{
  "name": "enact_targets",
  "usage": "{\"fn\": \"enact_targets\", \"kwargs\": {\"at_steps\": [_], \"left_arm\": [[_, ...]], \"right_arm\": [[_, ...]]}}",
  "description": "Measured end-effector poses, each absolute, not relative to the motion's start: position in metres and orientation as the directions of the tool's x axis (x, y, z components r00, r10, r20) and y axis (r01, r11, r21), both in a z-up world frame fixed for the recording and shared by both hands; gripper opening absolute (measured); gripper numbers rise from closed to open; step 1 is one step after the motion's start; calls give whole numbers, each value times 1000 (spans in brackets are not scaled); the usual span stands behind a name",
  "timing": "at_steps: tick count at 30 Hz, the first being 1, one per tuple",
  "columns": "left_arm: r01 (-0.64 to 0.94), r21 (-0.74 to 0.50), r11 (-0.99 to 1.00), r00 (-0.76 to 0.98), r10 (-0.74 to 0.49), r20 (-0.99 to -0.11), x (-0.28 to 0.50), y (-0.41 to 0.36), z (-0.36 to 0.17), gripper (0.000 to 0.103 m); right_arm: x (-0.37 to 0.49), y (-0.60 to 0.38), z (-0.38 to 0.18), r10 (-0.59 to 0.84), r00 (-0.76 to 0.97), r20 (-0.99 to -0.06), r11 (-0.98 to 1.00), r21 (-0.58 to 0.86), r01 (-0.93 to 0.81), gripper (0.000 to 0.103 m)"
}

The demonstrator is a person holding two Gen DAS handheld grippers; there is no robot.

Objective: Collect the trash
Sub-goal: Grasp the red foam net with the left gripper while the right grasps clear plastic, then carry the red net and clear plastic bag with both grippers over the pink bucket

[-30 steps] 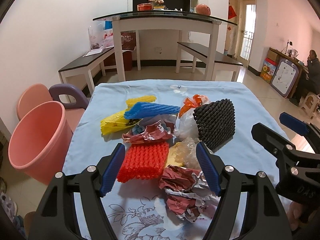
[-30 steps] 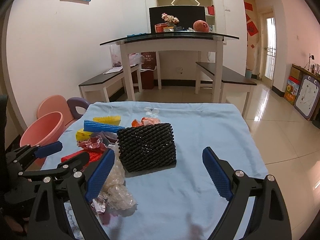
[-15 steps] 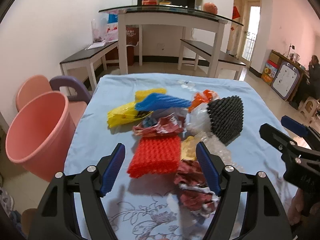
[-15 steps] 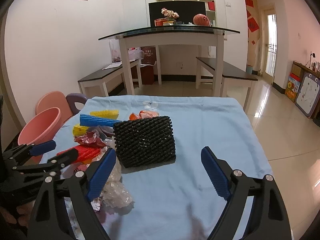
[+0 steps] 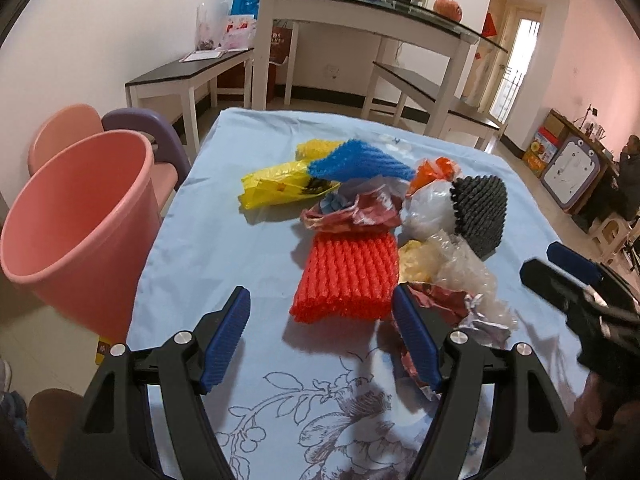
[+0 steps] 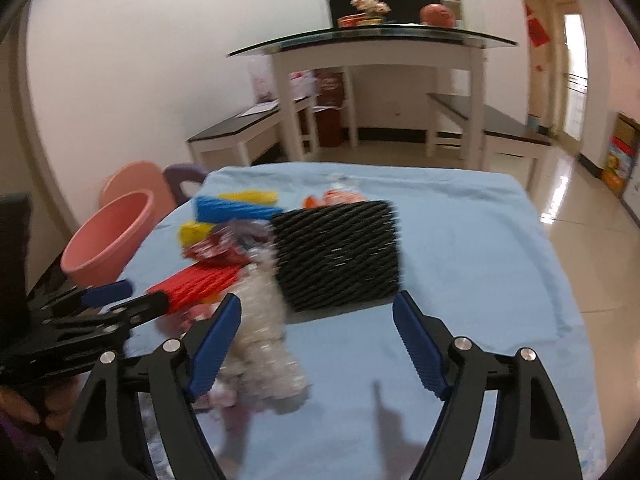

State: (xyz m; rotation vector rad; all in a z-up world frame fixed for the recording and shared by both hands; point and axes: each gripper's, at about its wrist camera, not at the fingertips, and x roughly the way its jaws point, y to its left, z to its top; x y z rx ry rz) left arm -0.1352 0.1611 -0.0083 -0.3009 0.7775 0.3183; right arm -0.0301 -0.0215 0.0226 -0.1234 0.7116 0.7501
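Note:
A pile of trash lies on the blue tablecloth: a red foam net, a black foam net, a blue foam net, a yellow bag, red wrappers and clear plastic. My left gripper is open and empty, just short of the red net. My right gripper is open and empty, just in front of the black foam net, with crumpled clear plastic by its left finger. The pink bin stands at the table's left edge.
Pink and purple chairs stand behind the bin. A white glass-topped table with benches is at the back. A person sits at the far right. The right gripper shows in the left wrist view.
Both grippers have moved forward toward the pile. The left view has swung left, bringing the bin closer. The right view is blurred from motion. Both stay open.

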Motion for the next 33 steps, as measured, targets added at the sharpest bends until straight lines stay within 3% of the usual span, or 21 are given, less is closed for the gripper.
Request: {"fn": "enact_targets", "kwargs": {"at_steps": [6,11,16,18,33], "left_arm": [[-366,-162,917,682,146,-717,-128,162,-3,74],[-327,-165,930,683,112,-722,-119,159,-3,47],[-299,-188,936,679,70,-731,-117,158,-9,23],[-292,-185,938,682,69,-728,-119,157,-9,21],[-220,-204,954,763,38,-645,-150,147,21,18]], "right_arm": [[-36,-1,18,621,433,-654,680,174,-713,63],[-32,11,12,628,374,-683,668,225,-710,50],[-30,12,4,617,342,-708,669,244,-702,44],[-31,10,4,622,332,-709,664,253,-704,37],[-42,-17,29,661,379,-647,664,269,-698,31]]}}
